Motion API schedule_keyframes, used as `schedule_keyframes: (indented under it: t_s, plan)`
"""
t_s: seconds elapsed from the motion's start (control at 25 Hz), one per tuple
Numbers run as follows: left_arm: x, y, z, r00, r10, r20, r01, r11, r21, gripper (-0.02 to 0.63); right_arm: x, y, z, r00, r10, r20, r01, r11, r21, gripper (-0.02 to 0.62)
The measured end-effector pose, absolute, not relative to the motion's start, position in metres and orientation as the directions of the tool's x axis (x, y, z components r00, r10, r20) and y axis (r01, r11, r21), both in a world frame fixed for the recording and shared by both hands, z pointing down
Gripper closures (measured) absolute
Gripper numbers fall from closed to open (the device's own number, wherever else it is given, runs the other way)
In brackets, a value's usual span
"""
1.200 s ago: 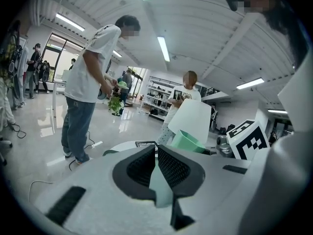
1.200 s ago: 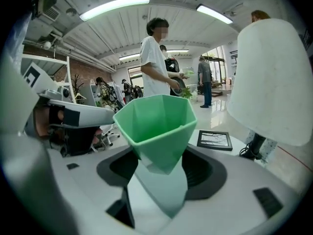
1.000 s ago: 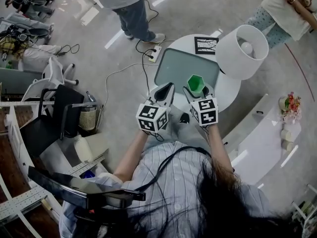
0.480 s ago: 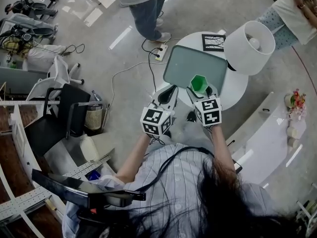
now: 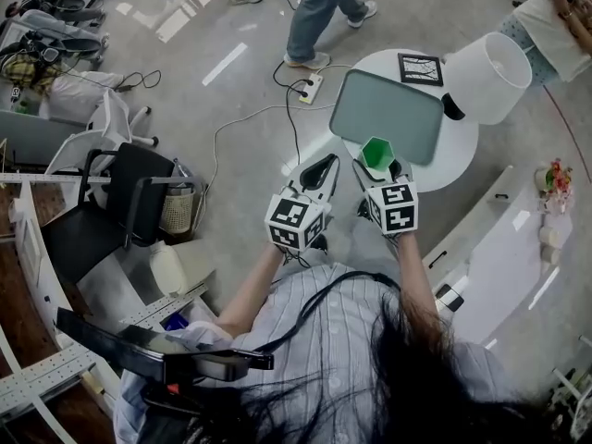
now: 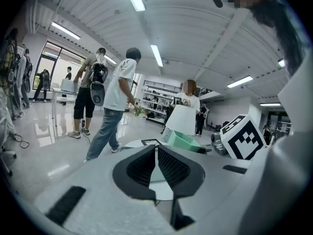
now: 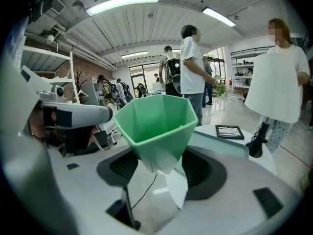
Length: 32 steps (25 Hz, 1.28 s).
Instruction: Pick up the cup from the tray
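Green cup (image 7: 159,124) gripped; white lamp (image 5: 488,77) beside tray (image 5: 388,114).

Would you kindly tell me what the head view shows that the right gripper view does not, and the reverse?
Only the head view shows the black chair, the power strip on the floor and the wearer's striped sleeves. Only the right gripper view shows the ceiling lights and the jaws pinching the narrow base of the green cup. Both show the cup, the tray, the picture frame and the white lamp on the round table.
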<state>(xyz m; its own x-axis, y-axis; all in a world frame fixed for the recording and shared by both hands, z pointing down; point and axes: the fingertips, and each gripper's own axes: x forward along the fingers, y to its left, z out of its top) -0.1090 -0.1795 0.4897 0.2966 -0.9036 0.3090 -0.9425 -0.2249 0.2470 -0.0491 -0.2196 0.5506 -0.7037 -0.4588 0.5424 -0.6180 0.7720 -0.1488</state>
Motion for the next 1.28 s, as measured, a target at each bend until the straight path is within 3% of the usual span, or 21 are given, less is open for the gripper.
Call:
schedule_keyframes:
  t_s: [0.72,1.28]
  plan:
    - [-0.109,-0.100,0.476,0.456,-0.859,0.233,-0.878,-0.392,0.273,0.590,-0.050,-0.101,0.524,-0.645,-0.555,0.526,-0.699,0.706,-0.113,0.311]
    - [-0.093,-0.041,0.480,0.501,-0.837,0.221,-0.853,-0.434,0.288,0.591,-0.030,-0.025,0.526,-0.616,-0.576,0.537,-0.730,0.674,-0.113,0.311]
